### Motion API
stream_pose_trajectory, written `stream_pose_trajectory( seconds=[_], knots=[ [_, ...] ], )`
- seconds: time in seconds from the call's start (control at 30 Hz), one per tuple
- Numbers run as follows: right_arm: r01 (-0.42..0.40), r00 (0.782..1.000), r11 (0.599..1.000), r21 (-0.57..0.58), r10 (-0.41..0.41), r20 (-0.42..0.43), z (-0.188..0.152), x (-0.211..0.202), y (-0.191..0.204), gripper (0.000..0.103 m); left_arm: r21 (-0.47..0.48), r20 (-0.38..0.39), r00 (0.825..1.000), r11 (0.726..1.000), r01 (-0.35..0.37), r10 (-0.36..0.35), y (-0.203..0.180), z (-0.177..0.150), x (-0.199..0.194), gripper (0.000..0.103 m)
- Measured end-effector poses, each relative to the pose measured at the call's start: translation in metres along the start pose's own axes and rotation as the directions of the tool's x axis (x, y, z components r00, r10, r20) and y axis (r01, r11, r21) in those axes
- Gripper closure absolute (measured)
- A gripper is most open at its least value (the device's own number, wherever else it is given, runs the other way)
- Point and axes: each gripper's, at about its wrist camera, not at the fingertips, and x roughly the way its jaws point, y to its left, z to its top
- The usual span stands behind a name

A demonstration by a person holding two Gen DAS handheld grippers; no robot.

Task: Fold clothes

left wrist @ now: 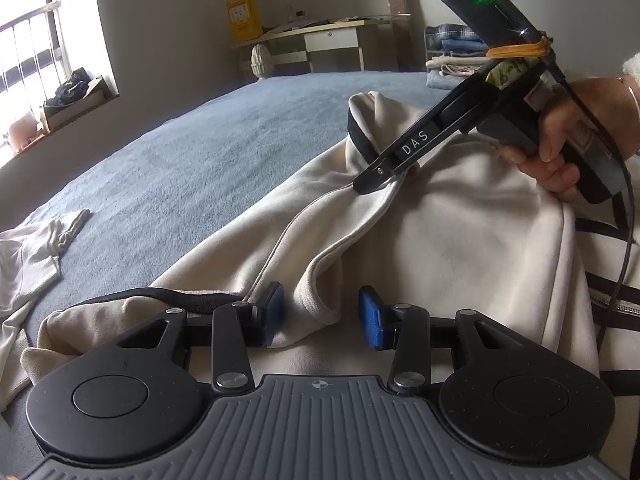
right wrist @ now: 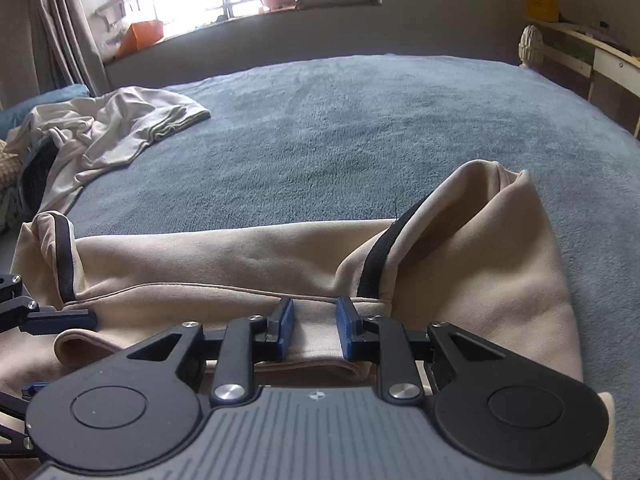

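**Both grippers at the hem; fold barely begun**

My left gripper [left wrist: 322, 316] stands wide apart around a fold of the cream garment [left wrist: 460, 216], not clamped. My right gripper [right wrist: 314, 328] is narrower, its jaws straddling the hem band; whether it pinches, I cannot tell. The garment lies rumpled at 6 o'clock on the blue bedspread [right wrist: 340, 120]. I judge folding hardly started. Open room lies toward 12 o'clock; a second crumpled garment [right wrist: 108, 132] waits at 10 o'clock.

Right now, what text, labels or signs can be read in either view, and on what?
"DAS": white letters on the right gripper, on its black arm.
Yellow poster on the far wall: print too small to read.
Nothing else legible in either view.
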Motion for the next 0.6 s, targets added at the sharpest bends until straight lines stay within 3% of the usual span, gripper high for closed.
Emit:
stream_pose_trajectory(
  seconds=[0.17,0.27,0.47,0.6],
  knots=[
    [-0.009,1.000,0.999,0.032,0.009,0.007,0.006,-0.013,0.002,0.077,-0.038,0.017,1.000,0.999,0.011,-0.011,0.006,0.002,-0.008,0.061],
    [-0.016,0.997,0.999,0.038,0.014,0.071,0.025,-0.028,0.004,0.077,-0.061,0.025,1.000,0.998,0.018,-0.017,0.008,0.002,-0.010,0.061],
    [0.103,0.992,0.993,-0.062,-0.098,0.075,0.059,-0.009,0.000,0.077,-0.033,0.015,1.000,0.999,-0.004,0.005,0.001,-0.001,-0.006,0.060],
    [0.207,0.978,0.978,-0.014,-0.207,-0.012,0.038,0.010,-0.031,0.078,-0.039,0.020,1.000,0.999,0.001,0.000,0.001,-0.003,-0.006,0.061]
  ],
)
